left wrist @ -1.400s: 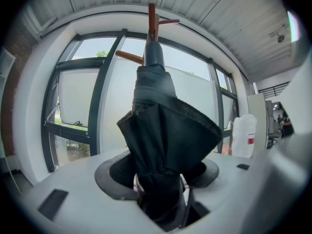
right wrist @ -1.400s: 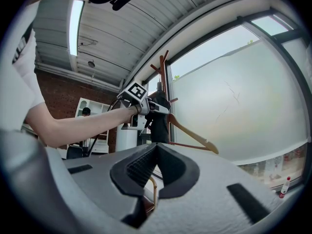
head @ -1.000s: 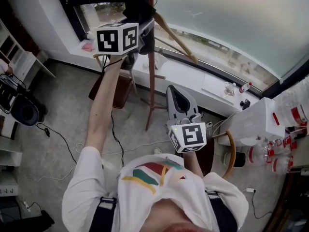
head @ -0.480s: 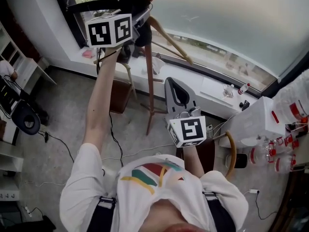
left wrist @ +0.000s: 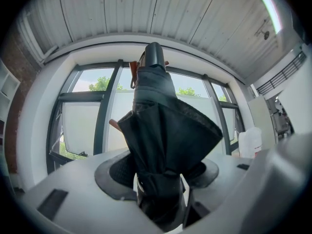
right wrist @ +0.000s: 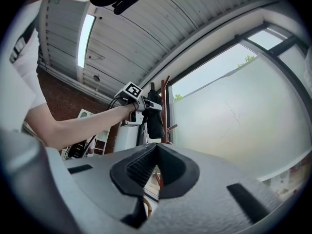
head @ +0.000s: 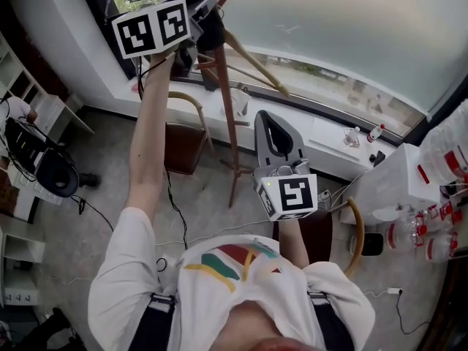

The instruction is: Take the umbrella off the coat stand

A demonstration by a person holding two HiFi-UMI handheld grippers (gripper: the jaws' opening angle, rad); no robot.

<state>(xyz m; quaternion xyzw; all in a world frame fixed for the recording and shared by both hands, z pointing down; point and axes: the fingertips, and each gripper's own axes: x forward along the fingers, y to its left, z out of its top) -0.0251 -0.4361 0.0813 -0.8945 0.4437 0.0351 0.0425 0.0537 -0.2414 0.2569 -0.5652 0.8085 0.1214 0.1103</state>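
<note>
The black folded umbrella (left wrist: 163, 135) stands between the pads of my left gripper (left wrist: 163, 177), which is shut on its lower part. In the head view my left gripper (head: 191, 29) is raised high on an outstretched arm, holding the umbrella (head: 210, 29) beside the top of the brown wooden coat stand (head: 228, 115). My right gripper (head: 279, 146) hangs lower, in front of the chest, with its jaws together and nothing in them. In the right gripper view, past my right gripper (right wrist: 156, 167), the umbrella (right wrist: 155, 121) hangs beside the stand's pole (right wrist: 166, 108).
A wooden chair (head: 183, 134) stands left of the stand's base. Another chair (head: 352, 232) is at lower right. A white container (head: 387, 185) and bottles (head: 439, 229) sit at right. Behind runs the window sill (head: 322, 134), with cables (head: 175, 210) on the floor.
My left arm has lifted the umbrella higher along the top of the coat stand. My right gripper has risen a little.
</note>
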